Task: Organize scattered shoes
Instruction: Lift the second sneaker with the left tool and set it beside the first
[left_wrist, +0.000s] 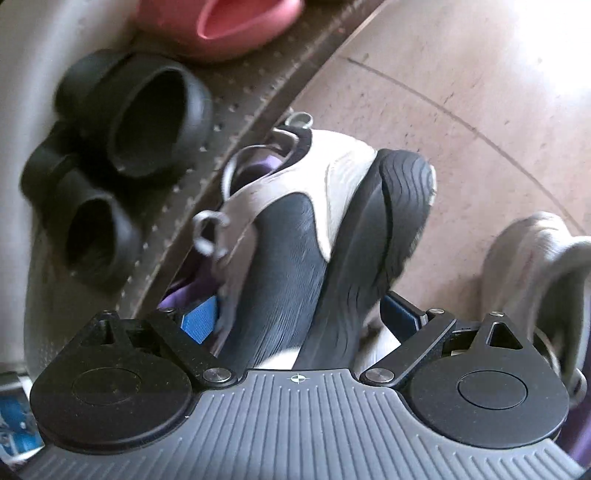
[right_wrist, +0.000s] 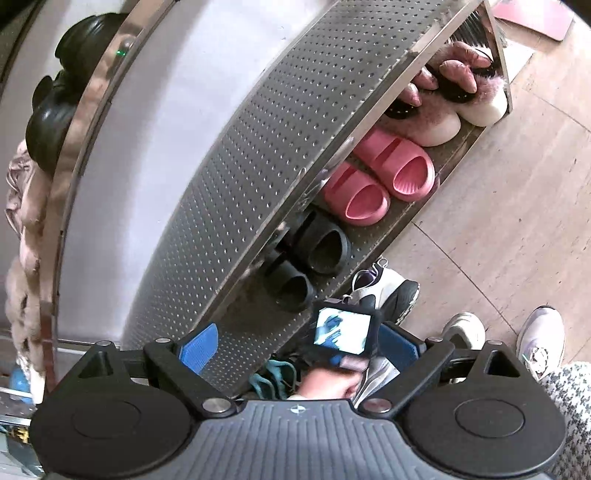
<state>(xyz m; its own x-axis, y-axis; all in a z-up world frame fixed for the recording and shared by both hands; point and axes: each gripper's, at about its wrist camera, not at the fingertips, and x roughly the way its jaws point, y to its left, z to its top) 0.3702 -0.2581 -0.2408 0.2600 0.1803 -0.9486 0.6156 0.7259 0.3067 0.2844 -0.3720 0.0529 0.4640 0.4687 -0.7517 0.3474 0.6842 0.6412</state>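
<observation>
A white and black sneaker (left_wrist: 295, 229) with a purple lining sits tilted on its side between the blue pads (left_wrist: 199, 319) of my left gripper (left_wrist: 299, 317), which is shut on its heel end. The toe points away, at the edge of the metal shoe rack (left_wrist: 236, 96). From the right wrist view the same sneaker (right_wrist: 388, 288) shows beside the rack's bottom shelf (right_wrist: 399, 221), with the left gripper's body (right_wrist: 343, 332) and a hand (right_wrist: 325, 384) below it. My right gripper (right_wrist: 299, 347) hangs open with nothing between its pads.
Black slippers (left_wrist: 147, 118), pink slides (right_wrist: 384, 177) and fluffy pink slippers (right_wrist: 443, 110) fill the bottom shelf. A perforated upper shelf (right_wrist: 280, 122) juts out above them. Pale sneakers (right_wrist: 543, 339) stand on the tiled floor (right_wrist: 498, 229) to the right; another grey sneaker (left_wrist: 535, 266) lies near the held one.
</observation>
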